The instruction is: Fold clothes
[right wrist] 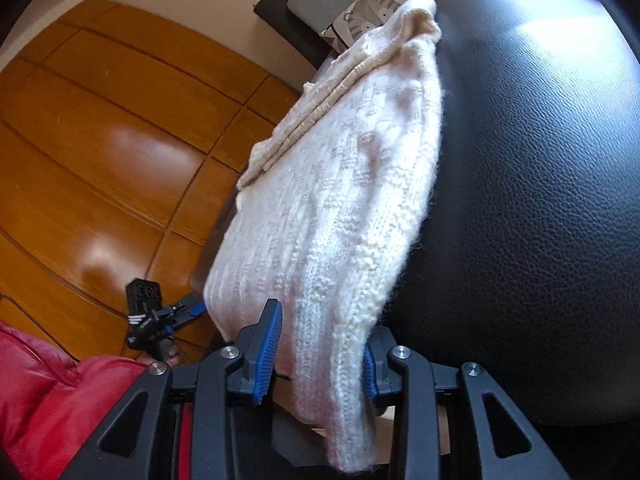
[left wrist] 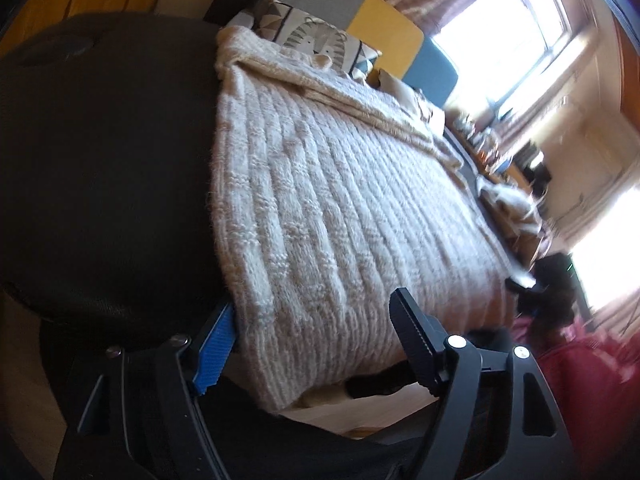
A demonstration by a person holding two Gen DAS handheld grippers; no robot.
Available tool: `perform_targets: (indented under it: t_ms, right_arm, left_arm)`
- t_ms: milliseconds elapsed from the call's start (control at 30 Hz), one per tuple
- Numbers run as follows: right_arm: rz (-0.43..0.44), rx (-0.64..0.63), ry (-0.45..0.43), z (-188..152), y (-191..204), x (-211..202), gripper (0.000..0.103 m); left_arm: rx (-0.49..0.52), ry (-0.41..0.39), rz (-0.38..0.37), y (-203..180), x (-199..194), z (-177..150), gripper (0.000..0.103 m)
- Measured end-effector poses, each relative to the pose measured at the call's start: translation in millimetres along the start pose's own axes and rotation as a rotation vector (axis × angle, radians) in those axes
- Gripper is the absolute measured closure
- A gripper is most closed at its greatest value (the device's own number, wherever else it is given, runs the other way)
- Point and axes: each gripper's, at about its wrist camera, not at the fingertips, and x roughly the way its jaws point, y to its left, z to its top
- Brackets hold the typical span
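Because the sweater (left wrist: 340,208) is soft, thick knit draped on the black seat (right wrist: 540,200), grip its hem: right tool (right wrist: 320,356) pinches it there, left tool (left wrist: 312,344) straddles it wide.

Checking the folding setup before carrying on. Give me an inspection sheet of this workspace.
Surface: black leather seat.
Job's things: cream chunky-knit sweater spread on it, hem hanging over the near edge.
Clutter: tiger-print cushion behind.
Grippers: left gripper open astride the hem; right gripper shut on a hem corner.
Cables: thin dark cable by the left gripper.
Surroundings: wooden floor, bright window, red padded sleeve.
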Motion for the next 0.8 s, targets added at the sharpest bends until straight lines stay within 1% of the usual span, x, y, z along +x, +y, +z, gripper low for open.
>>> perform_targets:
  t_ms: [67, 167, 233, 400, 467, 500, 533, 567, 600, 633, 700, 733, 767, 800]
  right_arm:
    - [-0.014, -0.013, -0.009, -1.6, 2.6, 0.3, 0.068]
    - [-0.045, -0.015, -0.018, -2.9, 7.3, 2.8, 0.068]
    - [-0.072, -0.003, -0.025, -3.0, 11.0, 5.6, 0.066]
    - [-0.098, 0.056, -0.024, -2.6, 10.8, 5.8, 0.065]
    - [-0.098, 0.089, -0.025, -1.5, 7.4, 6.1, 0.065]
    - [-0.103, 0.087, -0.032, -1.8, 4.7, 6.0, 0.069]
    - [-0.109, 0.084, -0.039, -2.0, 2.0, 5.9, 0.083]
    - [-0.105, 0.086, -0.046, -2.8, -0.9, 5.5, 0.086]
    - [-0.09, 0.1, -0.053, -3.9, -4.2, 4.4, 0.087]
    - [-0.073, 0.121, -0.055, -4.2, -7.7, 3.3, 0.088]
    - [-0.052, 0.139, -0.044, -3.1, -11.7, 1.8, 0.088]
    - [-0.041, 0.144, -0.04, -2.5, -12.9, 1.0, 0.088]
    - [-0.031, 0.149, -0.037, -2.0, -14.2, 0.2, 0.088]
    - [-0.015, 0.155, -0.032, -2.1, -15.7, -1.6, 0.088]
  left_arm:
    - [0.022, 0.001, 0.028, -3.2, 1.0, -0.2, 0.026]
    - [0.012, -0.004, 0.047, -5.3, 3.5, 1.7, 0.026]
    - [0.016, -0.006, 0.057, -8.0, 5.2, 3.0, 0.026]
    - [0.041, -0.007, 0.067, -10.4, 7.4, 3.7, 0.026]
    - [0.037, -0.014, 0.057, -9.2, 6.9, 4.0, 0.026]
    - [0.034, -0.017, 0.052, -8.3, 6.5, 4.2, 0.026]
    - [0.027, -0.022, 0.056, -7.3, 5.8, 4.4, 0.033]
    - [0.019, -0.028, 0.076, -5.9, 4.6, 4.9, 0.051]
    - [0.01, -0.032, 0.093, -3.9, 3.7, 5.5, 0.061]
    - [-0.008, -0.031, 0.095, 0.2, 3.1, 6.4, 0.067]
    - [-0.048, -0.031, 0.071, 7.4, 1.5, 8.3, 0.073]
    - [-0.057, -0.028, 0.063, 8.9, 0.8, 9.5, 0.076]
    - [-0.057, -0.02, 0.049, 8.1, 0.0, 10.7, 0.082]
    - [-0.056, -0.011, 0.026, 5.8, 0.1, 11.2, 0.086]
